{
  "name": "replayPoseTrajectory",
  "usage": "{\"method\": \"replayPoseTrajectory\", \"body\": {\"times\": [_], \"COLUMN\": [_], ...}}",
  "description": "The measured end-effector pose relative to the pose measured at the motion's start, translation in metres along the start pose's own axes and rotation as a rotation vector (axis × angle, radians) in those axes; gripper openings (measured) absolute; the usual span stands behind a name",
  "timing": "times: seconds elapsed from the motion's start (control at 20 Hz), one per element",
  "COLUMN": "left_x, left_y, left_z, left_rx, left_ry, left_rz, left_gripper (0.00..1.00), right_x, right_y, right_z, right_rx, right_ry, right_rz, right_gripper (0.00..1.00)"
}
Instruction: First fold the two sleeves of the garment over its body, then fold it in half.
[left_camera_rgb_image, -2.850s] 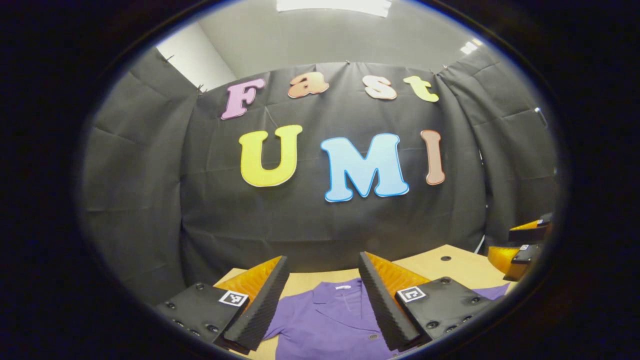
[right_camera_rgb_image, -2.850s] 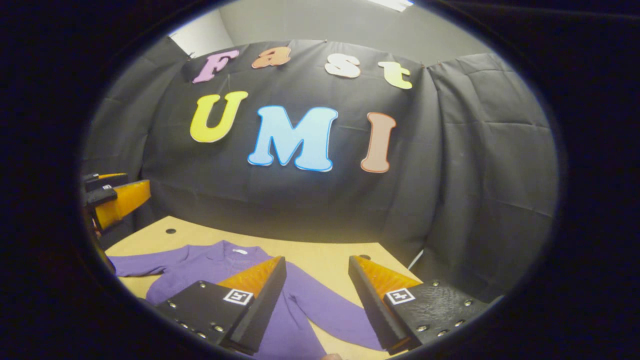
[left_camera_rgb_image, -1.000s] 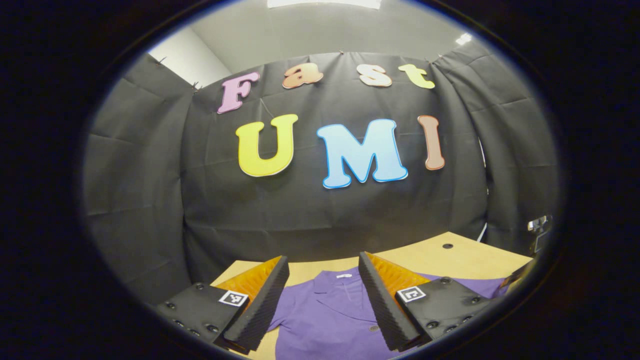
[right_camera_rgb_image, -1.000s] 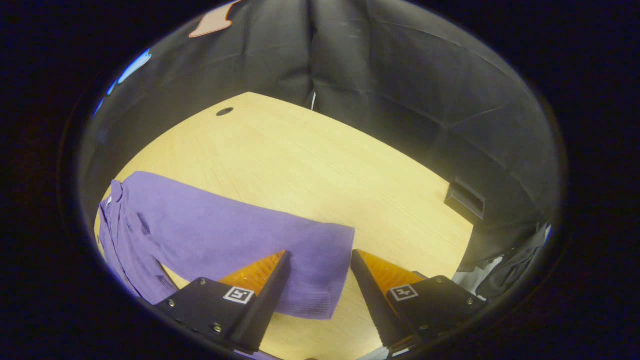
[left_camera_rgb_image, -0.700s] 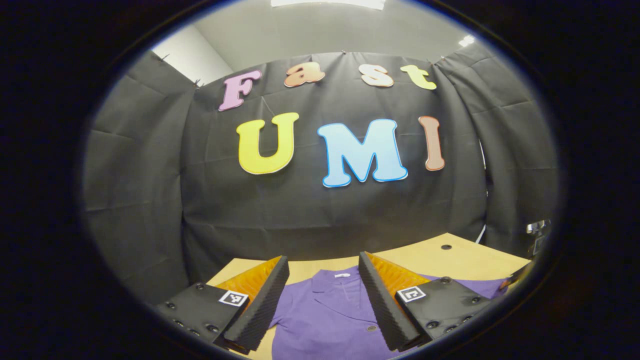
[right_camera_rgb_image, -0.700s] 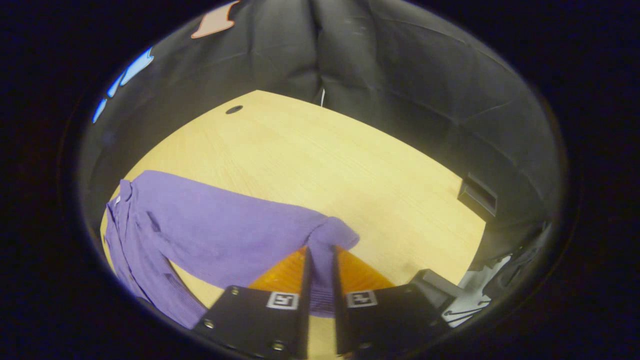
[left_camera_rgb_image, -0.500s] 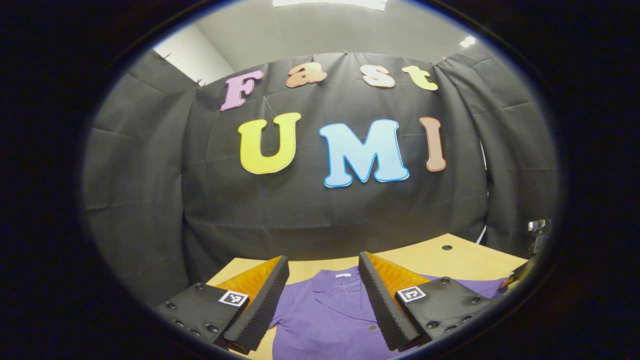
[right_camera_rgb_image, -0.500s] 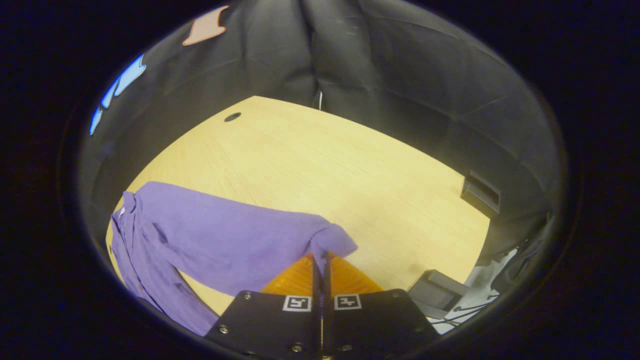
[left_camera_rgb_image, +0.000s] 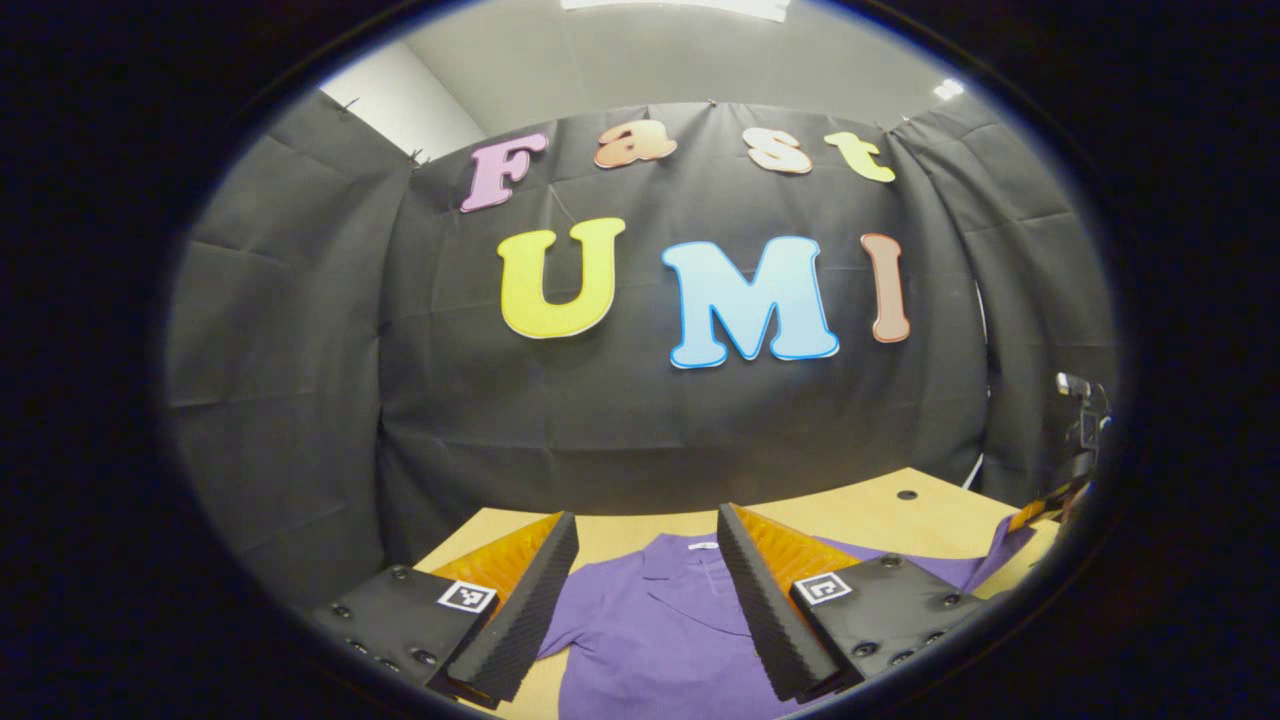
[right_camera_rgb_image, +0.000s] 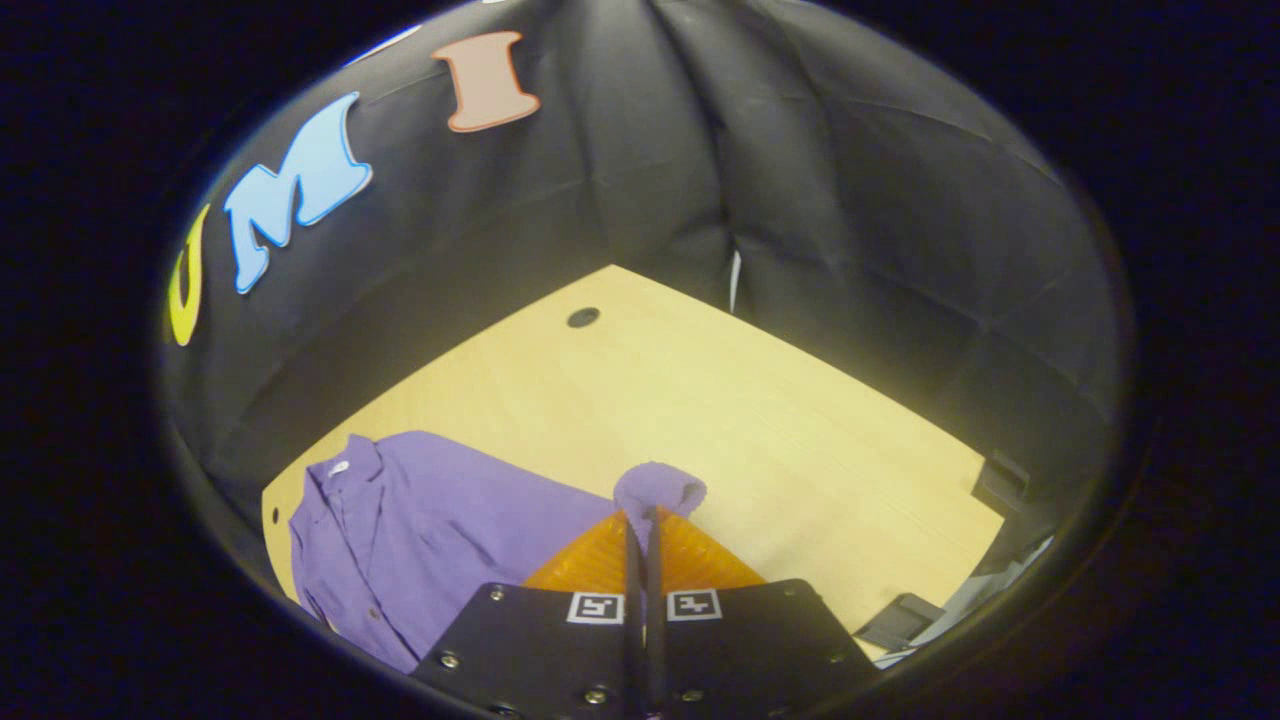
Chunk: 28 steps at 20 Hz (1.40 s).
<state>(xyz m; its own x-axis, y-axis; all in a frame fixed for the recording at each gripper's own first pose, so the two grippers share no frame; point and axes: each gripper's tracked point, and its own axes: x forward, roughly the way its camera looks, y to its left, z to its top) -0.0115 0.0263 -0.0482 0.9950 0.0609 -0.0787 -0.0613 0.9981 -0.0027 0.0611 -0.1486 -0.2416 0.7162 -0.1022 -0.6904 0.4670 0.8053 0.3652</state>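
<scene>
A purple button-up garment (left_camera_rgb_image: 660, 630) lies on the light wooden table (left_camera_rgb_image: 870, 515), collar toward the booth's back wall. My left gripper (left_camera_rgb_image: 648, 590) hangs open above the collar area, holding nothing. In the right gripper view the garment's body (right_camera_rgb_image: 420, 540) lies at the lower left. My right gripper (right_camera_rgb_image: 642, 520) is shut on the cuff of the sleeve (right_camera_rgb_image: 660, 490), and the cuff bunches up just past the fingertips. In the left gripper view that lifted sleeve (left_camera_rgb_image: 1005, 550) rises at the far right, with an orange bit of the right gripper (left_camera_rgb_image: 1035, 512) above it.
The table (right_camera_rgb_image: 760, 420) has a round cable hole (right_camera_rgb_image: 582, 317) near its far side. A dark box-like fitting (right_camera_rgb_image: 1003, 470) sits at the table's right edge. Black cloth walls close the booth on all sides.
My right gripper swung down over the sleeve, shut on its cuff and has since lifted it off the table toward the garment's body. The left gripper has barely moved and stays open.
</scene>
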Motion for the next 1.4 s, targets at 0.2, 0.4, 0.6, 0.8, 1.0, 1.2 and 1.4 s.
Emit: {"method": "replayPoseTrajectory", "body": {"times": [0.2,0.4,0.6,0.8,1.0,1.2,1.4], "left_x": [0.0,-0.002,-0.003,-0.007,-0.02,-0.042,-0.066], "left_y": [0.023,0.049,0.075,0.105,0.14,0.17,0.194], "left_z": [-0.004,-0.018,-0.035,-0.051,-0.068,-0.076,-0.083], "left_rx": [-0.012,-0.032,-0.041,-0.057,-0.077,-0.082,-0.081], "left_ry": [-0.001,0.02,0.051,0.078,0.1,0.108,0.123], "left_rz": [0.034,0.077,0.121,0.179,0.256,0.336,0.403], "left_gripper": [0.96,0.96,0.89,0.96,0.96,0.93,0.96], "right_x": [-0.009,-0.007,-0.006,-0.003,-0.001,-0.001,-0.003], "right_y": [0.053,0.117,0.191,0.269,0.339,0.393,0.439], "right_z": [0.021,0.053,0.075,0.067,0.038,0.008,-0.033], "right_rx": [-0.058,-0.121,-0.219,-0.324,-0.412,-0.482,-0.539], "right_ry": [-0.036,-0.089,-0.137,-0.147,-0.125,-0.104,-0.061], "right_rz": [0.081,0.164,0.254,0.363,0.454,0.522,0.576], "right_gripper": [0.01,0.01,0.01,0.01,0.01,0.01,0.01]}}
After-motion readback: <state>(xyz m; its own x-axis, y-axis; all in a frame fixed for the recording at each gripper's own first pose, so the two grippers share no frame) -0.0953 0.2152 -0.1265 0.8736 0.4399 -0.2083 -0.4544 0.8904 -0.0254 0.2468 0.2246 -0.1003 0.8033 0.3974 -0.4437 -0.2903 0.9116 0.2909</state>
